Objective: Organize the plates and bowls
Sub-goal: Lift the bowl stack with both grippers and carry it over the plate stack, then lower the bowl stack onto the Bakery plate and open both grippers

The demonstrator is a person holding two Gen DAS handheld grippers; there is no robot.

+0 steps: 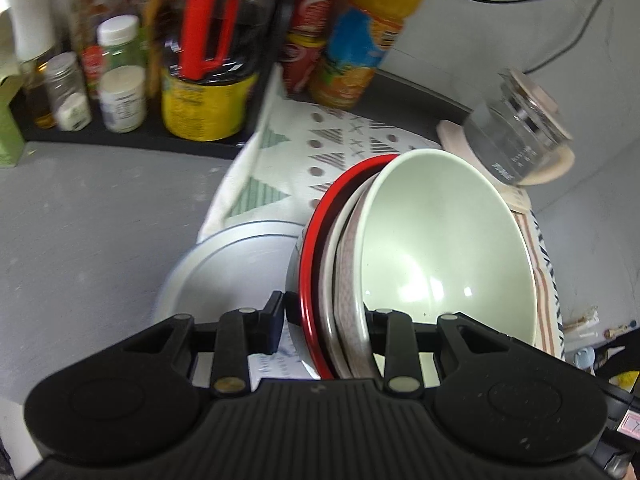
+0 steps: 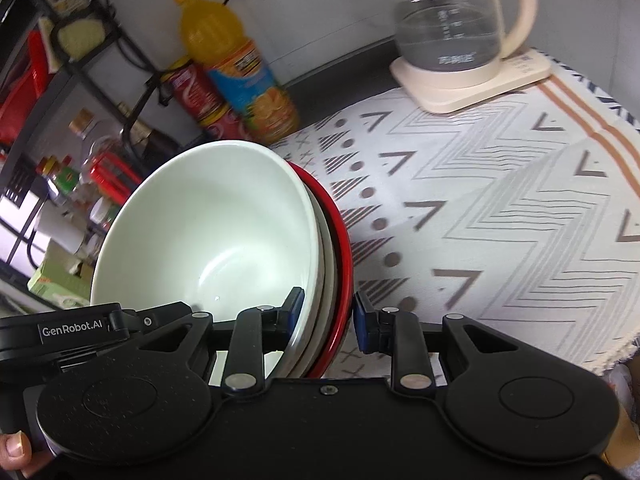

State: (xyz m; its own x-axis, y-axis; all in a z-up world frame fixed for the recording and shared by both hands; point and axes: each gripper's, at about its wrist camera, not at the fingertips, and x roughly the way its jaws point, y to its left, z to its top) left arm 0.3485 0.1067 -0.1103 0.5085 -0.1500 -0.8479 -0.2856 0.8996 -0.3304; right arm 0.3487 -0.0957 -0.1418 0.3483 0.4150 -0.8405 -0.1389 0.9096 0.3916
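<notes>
Stack of nested dishes sits right between both tongs, tilted up on edge: pale green bowl (image 1: 448, 240) innermost, then a white bowl (image 1: 348, 280) with a patterned rim, then a red-rimmed plate (image 1: 310, 264) outermost.

Left gripper (image 1: 324, 320): stack edge runs straight through the gap. Red rim is just beside the left finger (image 1: 274, 316), the green bowl's inside faces the right one. Fingers look clamped across the stacked rims (contact on the right side is partly hidden by the bowl wall). A flat grey plate (image 1: 224, 264) lies on the counter just ahead-left of the tongs, under the stack's lower edge.

Right gripper (image 2: 326, 316): same stack, mirrored. Left pad (image 2: 294, 308) sits inside the green bowl (image 2: 212, 224), right pad (image 2: 362, 320) is just outside the red plate rim (image 2: 344, 248) with a thin gap showing — can't tell whether it's actually gripping.

Pose: both tongs point forward and downward at the stack, from opposite sides. Fingertips of the person's hand (image 2: 16, 452) show at the right unit's lower-left corner.

Further ahead: patterned cloth (image 2: 500, 200), glass kettle (image 2: 448, 20) on its base, orange juice bottle (image 2: 236, 64).
</notes>
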